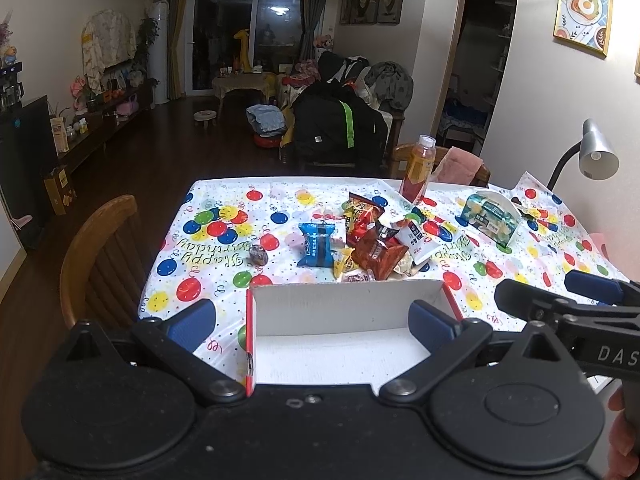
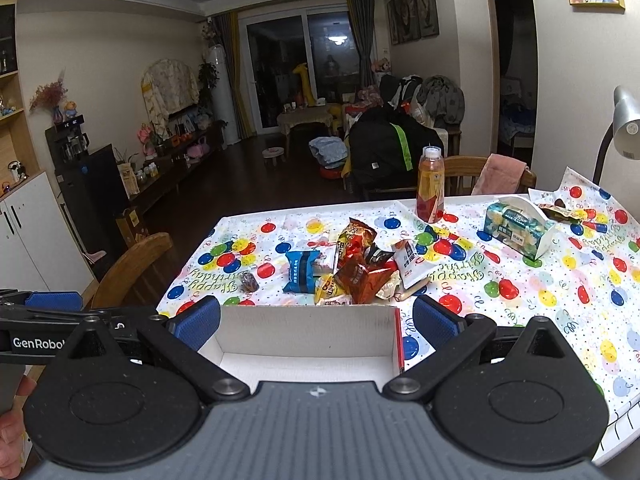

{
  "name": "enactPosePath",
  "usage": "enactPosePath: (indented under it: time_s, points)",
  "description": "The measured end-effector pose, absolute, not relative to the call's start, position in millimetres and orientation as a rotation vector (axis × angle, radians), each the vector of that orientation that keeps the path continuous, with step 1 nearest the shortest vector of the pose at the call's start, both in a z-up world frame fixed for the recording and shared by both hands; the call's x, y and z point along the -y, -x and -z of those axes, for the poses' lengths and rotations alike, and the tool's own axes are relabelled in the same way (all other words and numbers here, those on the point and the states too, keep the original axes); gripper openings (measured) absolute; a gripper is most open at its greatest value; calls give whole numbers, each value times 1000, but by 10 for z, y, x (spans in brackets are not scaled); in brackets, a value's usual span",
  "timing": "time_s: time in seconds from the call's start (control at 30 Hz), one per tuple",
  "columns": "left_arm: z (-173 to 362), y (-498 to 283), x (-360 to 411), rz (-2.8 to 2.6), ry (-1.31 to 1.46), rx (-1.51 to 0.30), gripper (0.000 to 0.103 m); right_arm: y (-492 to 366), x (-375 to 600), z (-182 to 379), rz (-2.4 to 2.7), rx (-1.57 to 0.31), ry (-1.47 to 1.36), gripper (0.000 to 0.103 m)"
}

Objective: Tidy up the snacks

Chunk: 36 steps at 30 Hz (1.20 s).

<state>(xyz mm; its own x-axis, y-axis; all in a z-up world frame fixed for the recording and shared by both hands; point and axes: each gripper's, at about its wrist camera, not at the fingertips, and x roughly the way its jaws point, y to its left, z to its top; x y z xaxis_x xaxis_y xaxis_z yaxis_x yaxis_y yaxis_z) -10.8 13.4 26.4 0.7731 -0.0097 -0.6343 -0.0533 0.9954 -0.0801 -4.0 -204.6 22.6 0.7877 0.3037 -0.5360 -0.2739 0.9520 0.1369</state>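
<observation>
Directly ahead of both grippers sits a white box with red outer sides, open at the top and bare inside, at the near edge of the desk. The left gripper has its jaws spread wide and grasps nothing; its blue fingertips flank the box, the left one outside the box's left wall, the right one over its right corner. The right gripper is likewise released and empty, its left pad at the box's left corner and its right pad just outside the red right wall. From the left wrist view the right gripper shows at the right edge, beside the left one.

Just beyond the box's far wall lies the heap of snacks: a blue packet on the left, red and orange bags piled in the middle, a white packet on the right. A small dark wrapped sweet lies alone, left of the blue packet.

Farther back stand an orange drink bottle near the far edge and a teal tissue box to the right. The balloon-printed cloth is bare left of the heap and on the near right. A wooden chair stands at the desk's left edge; a lamp leans in at the right.
</observation>
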Motion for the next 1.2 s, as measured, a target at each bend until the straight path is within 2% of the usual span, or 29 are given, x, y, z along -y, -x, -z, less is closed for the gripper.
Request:
enactPosePath:
  time_s: [0.9,1.2]
  points:
    - [-259,69,-143,-19,97,-694,102,-68,2033,-266,-335,-598,-33,103]
    - [-113,-230,-144,-20,139,-760,102,-373,2168,-194,-328,-655,-45,103]
